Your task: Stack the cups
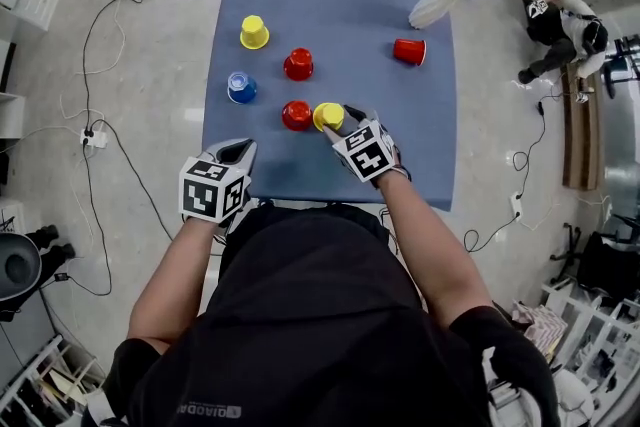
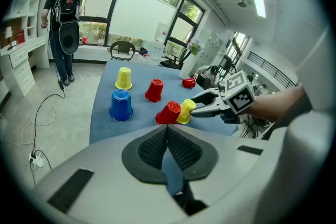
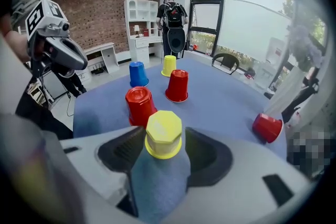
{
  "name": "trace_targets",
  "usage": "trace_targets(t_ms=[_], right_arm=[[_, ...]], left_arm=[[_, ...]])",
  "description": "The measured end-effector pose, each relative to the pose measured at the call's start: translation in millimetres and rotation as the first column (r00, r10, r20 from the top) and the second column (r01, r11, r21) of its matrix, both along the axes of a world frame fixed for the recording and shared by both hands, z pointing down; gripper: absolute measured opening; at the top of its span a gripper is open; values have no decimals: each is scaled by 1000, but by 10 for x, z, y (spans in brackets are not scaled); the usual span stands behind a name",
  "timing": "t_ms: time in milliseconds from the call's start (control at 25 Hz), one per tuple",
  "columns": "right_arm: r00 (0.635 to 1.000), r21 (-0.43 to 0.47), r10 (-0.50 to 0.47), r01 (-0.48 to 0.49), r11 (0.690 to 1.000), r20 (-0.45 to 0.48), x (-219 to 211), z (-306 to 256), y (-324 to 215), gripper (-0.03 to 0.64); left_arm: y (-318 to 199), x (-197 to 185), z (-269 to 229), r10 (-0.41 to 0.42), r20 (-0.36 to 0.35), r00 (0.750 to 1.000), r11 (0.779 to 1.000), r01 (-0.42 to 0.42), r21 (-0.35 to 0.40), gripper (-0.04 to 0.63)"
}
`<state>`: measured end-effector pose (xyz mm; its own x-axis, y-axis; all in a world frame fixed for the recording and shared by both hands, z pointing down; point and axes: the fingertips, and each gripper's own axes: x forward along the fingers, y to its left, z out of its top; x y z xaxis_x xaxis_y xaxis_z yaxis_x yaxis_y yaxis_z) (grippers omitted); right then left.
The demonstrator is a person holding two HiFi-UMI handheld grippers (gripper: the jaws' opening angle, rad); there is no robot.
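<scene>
Upside-down cups stand on the blue cloth table: a yellow cup and a red cup farther off, a blue cup at the left, and a near red cup beside the near yellow cup. Another red cup lies on its side at the right. My right gripper is open, with the near yellow cup standing on the cloth between its jaws. My left gripper is shut and empty over the table's front left edge, short of the cups.
A white vase of pale flowers lies at the table's far right corner. Cables trail over the floor at the left. A person with a backpack stands by the window beyond the table.
</scene>
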<state>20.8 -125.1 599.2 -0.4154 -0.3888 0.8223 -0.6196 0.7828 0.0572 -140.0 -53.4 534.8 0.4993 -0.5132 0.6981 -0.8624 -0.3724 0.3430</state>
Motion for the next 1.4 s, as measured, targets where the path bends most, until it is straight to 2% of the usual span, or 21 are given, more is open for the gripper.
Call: trace_targets(t_ms=[160,400,720,880,1040,1240,1400], right_arm=[[999,18,8,-9,1000,35,89,-129,69,236],[982,65,63,-76,995,180,264,-456,129,236],[978,108,106,-126,986,179,690,-528,161,236],[990,133,89,-103,986,111,899,-474,100,236],[998,183,24,-15,983,-49,1152,-423,-156,236],[976,214,-37,85,973,-217,1461,-393,-643,236],[938,232,-69,154,960,-340,1636,-408,-1050,236]], left_arm=[[-33,92,-12,20,0,1000,1000,-20,8,5],[-114,228,-73,48,9,999,998,-48,27,5],[-199,434,-146,67,21,998,996,-68,55,5],[-215,510,-184,61,26,998,996,-62,61,5],[-231,534,-196,39,34,999,997,-41,65,5],[-199,531,-148,-1,43,999,999,-1,49,5],[-110,499,-120,-33,47,998,999,32,37,5]])
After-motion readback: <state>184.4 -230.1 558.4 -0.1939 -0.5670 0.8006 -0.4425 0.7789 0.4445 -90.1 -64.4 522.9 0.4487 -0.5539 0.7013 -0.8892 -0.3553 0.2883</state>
